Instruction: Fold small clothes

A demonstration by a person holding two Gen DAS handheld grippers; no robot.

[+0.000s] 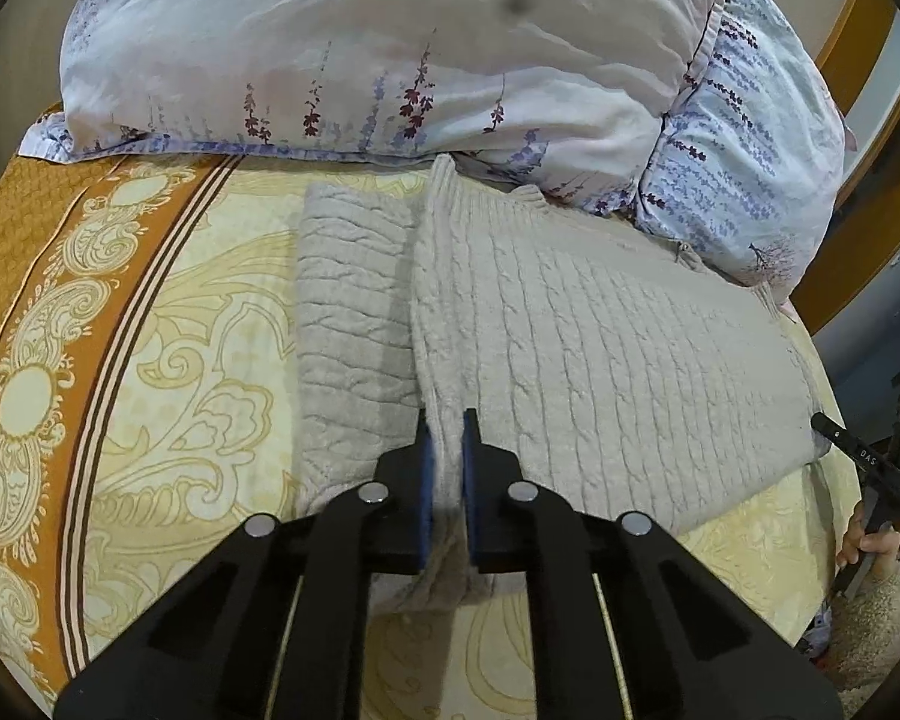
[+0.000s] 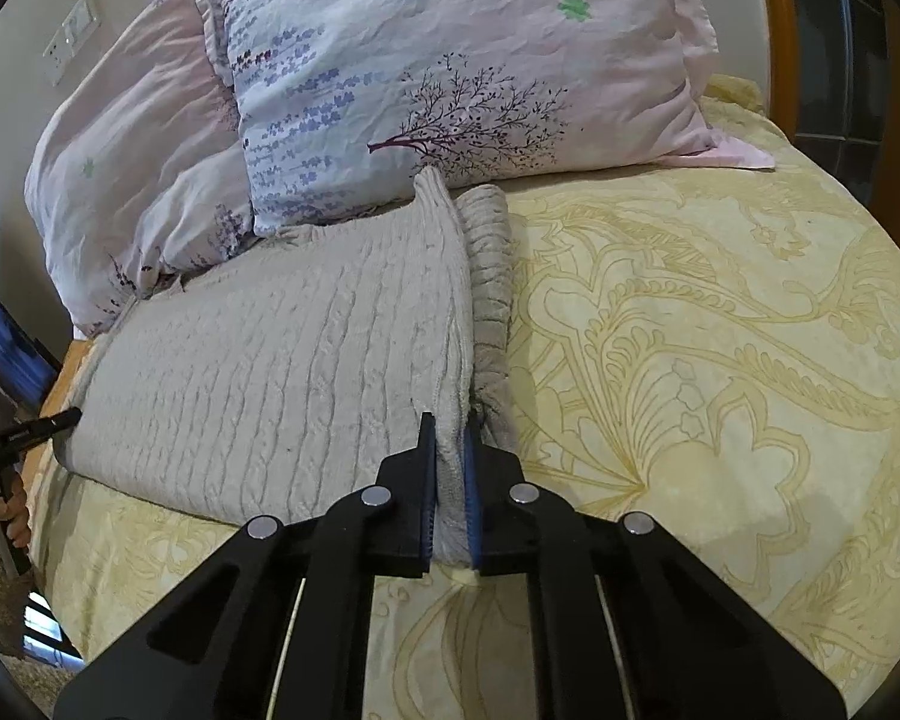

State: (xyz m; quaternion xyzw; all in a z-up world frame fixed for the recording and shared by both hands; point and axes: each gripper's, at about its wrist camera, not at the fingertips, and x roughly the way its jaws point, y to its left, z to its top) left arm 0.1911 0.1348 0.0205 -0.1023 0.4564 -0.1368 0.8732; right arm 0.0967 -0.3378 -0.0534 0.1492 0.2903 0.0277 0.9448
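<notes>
A beige cable-knit sweater point(image 1: 600, 348) lies flat on the bed, its far edge against the pillows. In the left wrist view a sleeve point(image 1: 354, 324) lies beside the body on the left. My left gripper point(image 1: 447, 426) is shut on the sweater's near left edge, knit pinched between its blue pads. In the right wrist view the sweater point(image 2: 282, 360) spreads to the left, a sleeve point(image 2: 492, 276) along its right side. My right gripper point(image 2: 450, 426) is shut on the near right edge, fabric squeezed between the pads. Each gripper's tip shows small in the other's view.
Floral pillows point(image 1: 390, 42) point(image 2: 450, 60) are stacked at the bed's far end, touching the sweater. The yellow patterned bedspread point(image 2: 720, 360) with an orange border point(image 1: 36, 276) surrounds the garment. A wooden bed frame point(image 1: 858, 54) rises at the far right. A hand point(image 1: 870, 543) holds the other gripper.
</notes>
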